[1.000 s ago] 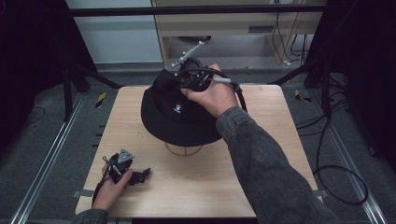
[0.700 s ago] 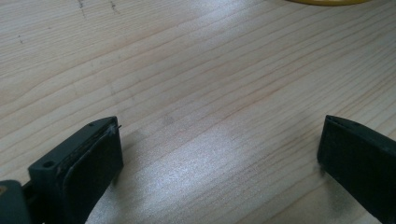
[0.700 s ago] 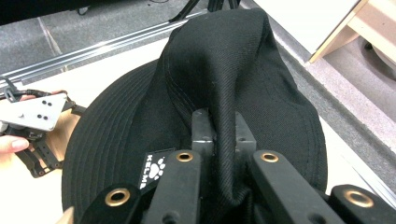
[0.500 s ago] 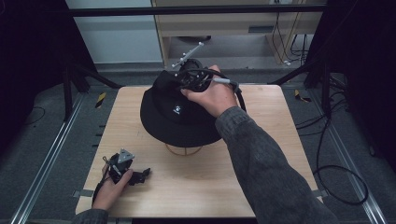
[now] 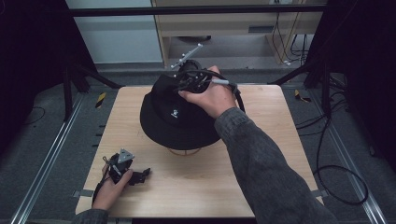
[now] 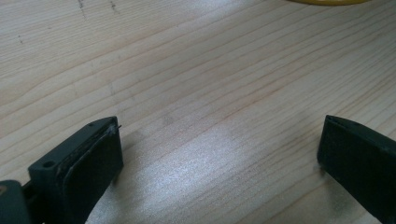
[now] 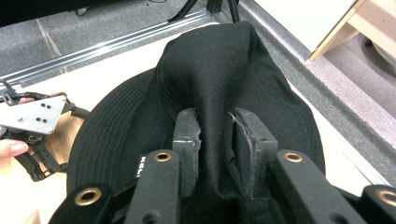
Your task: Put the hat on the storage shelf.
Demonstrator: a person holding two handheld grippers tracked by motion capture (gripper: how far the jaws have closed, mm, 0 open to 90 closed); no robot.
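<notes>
A black bucket hat [image 5: 180, 119] sits on a stand in the middle of the wooden table [image 5: 271, 140]. My right gripper [image 5: 187, 81] rests on the hat's crown [image 7: 219, 70] at its far side. Its jaws [image 7: 215, 121] have just been opening, and a raised fold of the black cloth still stands loosely between the pads. My left gripper [image 5: 142, 175] lies low on the table near the front left corner. In the left gripper view its jaws [image 6: 219, 140] stand wide apart over bare wood with nothing between them.
The stand's pale round base [image 5: 184, 151] pokes out under the hat's front brim, and its yellow edge [image 6: 327, 1] shows ahead of the left jaws. Metal rails [image 5: 51, 154] run along the table's sides. A wooden cabinet [image 5: 224, 23] stands beyond the far edge.
</notes>
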